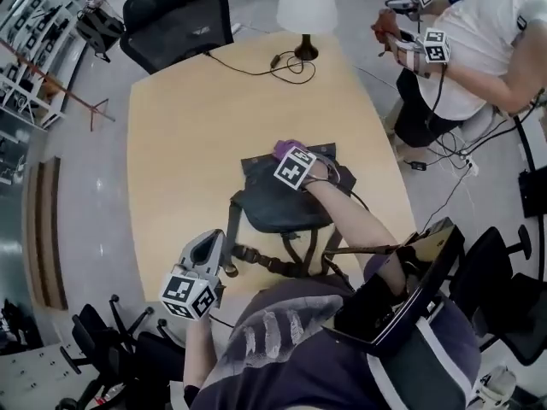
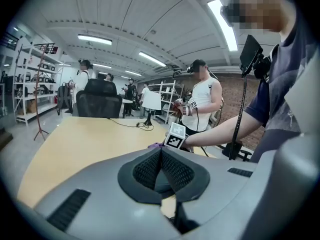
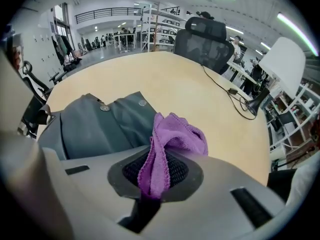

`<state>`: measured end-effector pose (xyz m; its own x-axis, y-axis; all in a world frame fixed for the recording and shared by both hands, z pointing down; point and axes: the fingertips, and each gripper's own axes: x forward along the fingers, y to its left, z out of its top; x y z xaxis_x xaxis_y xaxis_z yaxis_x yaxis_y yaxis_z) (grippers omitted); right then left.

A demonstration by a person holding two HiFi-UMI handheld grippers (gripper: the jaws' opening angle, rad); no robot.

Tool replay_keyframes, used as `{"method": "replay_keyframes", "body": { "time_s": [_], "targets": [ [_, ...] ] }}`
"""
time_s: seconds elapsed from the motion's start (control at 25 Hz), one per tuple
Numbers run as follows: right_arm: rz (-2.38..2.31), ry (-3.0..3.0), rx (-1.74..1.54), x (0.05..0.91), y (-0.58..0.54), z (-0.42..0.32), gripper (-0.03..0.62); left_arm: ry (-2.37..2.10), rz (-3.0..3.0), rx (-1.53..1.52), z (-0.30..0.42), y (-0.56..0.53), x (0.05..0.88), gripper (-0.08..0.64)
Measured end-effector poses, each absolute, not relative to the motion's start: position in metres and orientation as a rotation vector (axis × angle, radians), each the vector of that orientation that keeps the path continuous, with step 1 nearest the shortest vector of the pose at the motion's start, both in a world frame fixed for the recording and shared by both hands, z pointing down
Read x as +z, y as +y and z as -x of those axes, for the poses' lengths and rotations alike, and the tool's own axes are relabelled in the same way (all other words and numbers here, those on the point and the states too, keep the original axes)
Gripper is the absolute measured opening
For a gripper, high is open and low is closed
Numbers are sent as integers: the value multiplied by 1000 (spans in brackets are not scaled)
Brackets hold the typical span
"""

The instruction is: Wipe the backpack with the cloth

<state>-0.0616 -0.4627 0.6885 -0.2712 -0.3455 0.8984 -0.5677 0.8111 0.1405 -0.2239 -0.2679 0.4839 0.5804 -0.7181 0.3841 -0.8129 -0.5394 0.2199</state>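
**Purple cloth pressed on the backpack**

The dark grey backpack [image 1: 282,202] lay flat on the pale wooden table [image 1: 188,126], close to the near edge. Its straps [image 1: 265,260] trailed toward the person. The bag's flap was shut, with two small round snaps showing on it, so nothing inside could be seen.

The right gripper [image 3: 155,171] was pinching the purple cloth [image 3: 172,141] tight between its jaws. The cloth stuck out in a soft bunch past the jaw tips. It sat at the far top edge of the backpack, right where the bag met the bare table. In the head view, the cloth [image 1: 286,148] peeked out just beyond the gripper's marker cube.

The left gripper [image 1: 208,254] was held low by the near edge of the table, just beside the straps. Its jaws were closed together with nothing between them.

A lamp [image 1: 306,7] with a white shade stood at the far end of the table, and a black chair [image 1: 175,15] was beside it. Another person [image 1: 479,41] in a white top stood off to the right.
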Motion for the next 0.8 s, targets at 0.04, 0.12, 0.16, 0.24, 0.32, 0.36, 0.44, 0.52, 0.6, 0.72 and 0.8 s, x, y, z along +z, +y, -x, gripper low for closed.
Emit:
{"method": "replay_keyframes", "body": {
  "time_s": [0.04, 0.12, 0.16, 0.24, 0.32, 0.36, 0.44, 0.52, 0.6, 0.72, 0.8],
  "targets": [
    [-677, -1897, 257, 689, -462, 72, 31, -1250, -2428, 341, 231, -266, 486, 11],
    [-656, -1913, 272, 690, -462, 88, 31, -1271, -2405, 320, 242, -263, 491, 11],
    [-648, -1925, 290, 691, -461, 96, 31, -1279, -2396, 312, 248, -263, 493, 11],
    [-624, -1964, 352, 692, -458, 115, 31, -1285, -2387, 304, 260, -265, 496, 11],
    [-594, -2001, 426, 695, -456, 135, 31, -1289, -2383, 294, 269, -270, 498, 11],
    [-578, -2009, 449, 697, -455, 144, 31, -1292, -2380, 286, 272, -273, 499, 10],
    [-540, -2016, 465, 702, -451, 160, 31, -1298, -2368, 271, 277, -274, 504, 11],
    [-485, -2065, 508, 701, -441, 181, 31, -1305, -2351, 266, 285, -273, 509, 11],
    [-395, -2183, 622, 684, -428, 207, 31, -1312, -2340, 267, 292, -273, 511, 11],
    [-173, -2413, 917, 632, -402, 246, 31, -1317, -2340, 260, 297, -279, 511, 11],
    [-12, -2517, 1149, 593, -384, 260, 31, -1315, -2347, 252, 297, -284, 509, 11]
  ]
}}
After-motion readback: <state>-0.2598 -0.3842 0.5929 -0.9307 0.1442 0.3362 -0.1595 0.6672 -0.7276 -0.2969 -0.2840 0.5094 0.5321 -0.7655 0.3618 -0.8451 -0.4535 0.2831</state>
